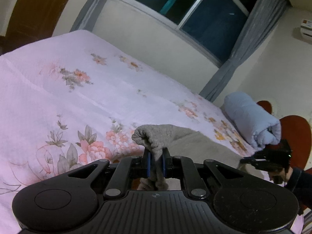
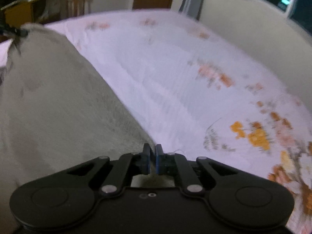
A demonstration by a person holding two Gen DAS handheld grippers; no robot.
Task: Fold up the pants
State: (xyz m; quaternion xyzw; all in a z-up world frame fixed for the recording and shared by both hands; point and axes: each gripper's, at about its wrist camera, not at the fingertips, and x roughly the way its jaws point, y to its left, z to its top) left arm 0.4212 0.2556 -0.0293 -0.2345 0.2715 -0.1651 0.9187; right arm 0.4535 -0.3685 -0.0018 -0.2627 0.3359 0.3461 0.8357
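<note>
Left wrist view: left gripper (image 1: 156,162) clamped on a bunched fold of the grey pants (image 1: 156,138) — soft, limp knit, probably light, likely to sag between holds; rest trailing over the floral bedspread (image 1: 78,97). Right gripper (image 1: 267,159) near the far edge.

Right wrist view: right gripper (image 2: 153,159) closed at the pants (image 2: 58,107) edge — pinch of cloth not clear. Open bedspread (image 2: 175,68) ahead; best gripped at corners.

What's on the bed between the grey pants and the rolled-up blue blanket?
Only bare floral bedsheet; nothing lies between the pants and the blanket roll, as the left wrist view shows.
</note>
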